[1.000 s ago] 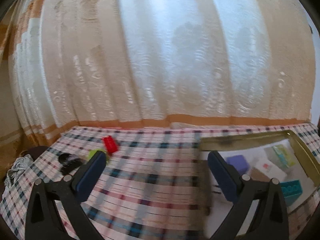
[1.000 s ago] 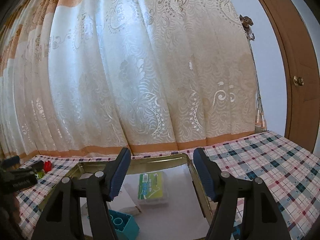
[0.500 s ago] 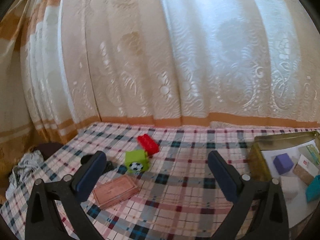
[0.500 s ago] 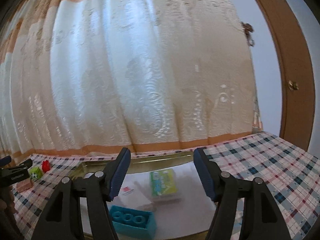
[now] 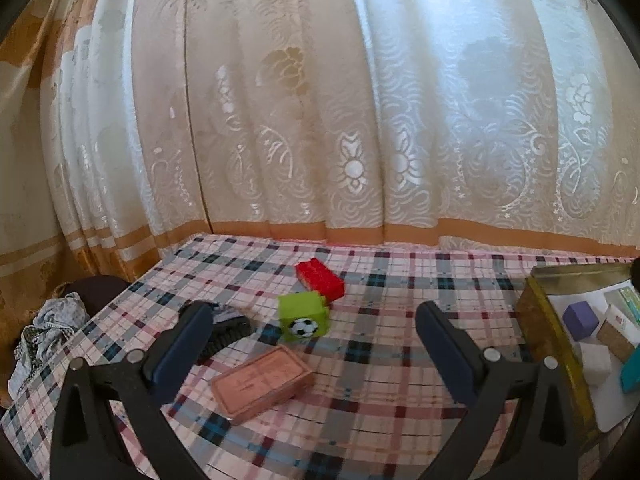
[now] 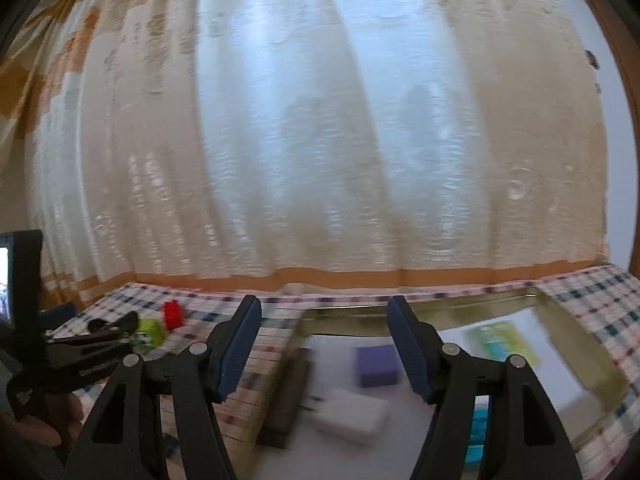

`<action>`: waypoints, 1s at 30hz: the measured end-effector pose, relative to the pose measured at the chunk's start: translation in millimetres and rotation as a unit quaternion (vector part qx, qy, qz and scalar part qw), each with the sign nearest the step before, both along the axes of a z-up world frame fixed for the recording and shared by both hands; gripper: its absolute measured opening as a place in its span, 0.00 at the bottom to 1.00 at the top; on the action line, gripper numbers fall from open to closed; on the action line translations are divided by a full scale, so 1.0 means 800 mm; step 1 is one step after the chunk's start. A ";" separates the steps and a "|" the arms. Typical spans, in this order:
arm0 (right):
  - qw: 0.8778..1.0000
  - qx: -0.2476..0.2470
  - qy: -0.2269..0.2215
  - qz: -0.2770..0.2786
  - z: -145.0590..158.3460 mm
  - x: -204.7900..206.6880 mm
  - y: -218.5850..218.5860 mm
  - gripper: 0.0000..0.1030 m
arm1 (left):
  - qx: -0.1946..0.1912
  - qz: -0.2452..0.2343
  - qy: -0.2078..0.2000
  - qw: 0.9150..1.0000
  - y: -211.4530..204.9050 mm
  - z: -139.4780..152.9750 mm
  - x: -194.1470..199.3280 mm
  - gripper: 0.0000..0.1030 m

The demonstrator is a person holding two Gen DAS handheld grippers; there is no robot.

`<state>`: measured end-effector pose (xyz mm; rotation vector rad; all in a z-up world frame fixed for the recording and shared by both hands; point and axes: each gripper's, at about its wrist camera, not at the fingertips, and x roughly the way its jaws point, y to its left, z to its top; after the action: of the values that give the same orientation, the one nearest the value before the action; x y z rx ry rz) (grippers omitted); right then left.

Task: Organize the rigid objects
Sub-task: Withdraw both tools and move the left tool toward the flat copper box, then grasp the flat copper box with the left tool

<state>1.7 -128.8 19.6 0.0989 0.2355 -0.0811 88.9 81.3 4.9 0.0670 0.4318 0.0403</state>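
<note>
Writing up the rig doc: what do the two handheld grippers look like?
Both match: the left gripper and right gripper have black plastic triangulated finger frames with cut-out openings, round silver pivot bolts, and dark blue pads on the inner faces. The right view shows white lettering on the left gripper's side, too blurred to read. No cables or sleeves visible.

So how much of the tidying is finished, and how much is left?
Partly done. The gold tray already holds a purple block, a white block and more. Nothing is in hand: the left hand-held gripper and the right hand-held gripper are both open. Left on the checked cloth: a red brick, a green cube, a pink box and a dark object.
</note>
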 end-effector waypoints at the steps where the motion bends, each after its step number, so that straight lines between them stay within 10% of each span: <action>1: 1.000 0.001 0.000 0.008 -0.001 0.004 0.012 0.66 | 0.002 0.002 0.002 1.000 0.004 0.000 0.001 1.00; 21: 0.997 0.051 0.038 0.045 -0.014 0.097 0.124 0.66 | -0.021 0.080 0.077 0.994 0.136 -0.021 0.045 1.00; 30: 0.991 0.078 0.077 0.079 -0.023 0.100 0.115 0.66 | -0.001 -0.062 0.137 0.989 0.096 -0.034 0.046 0.98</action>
<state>82.0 -36.8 0.8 0.2294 0.4028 0.0874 125.5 157.8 -22.5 0.0969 0.7015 -0.0922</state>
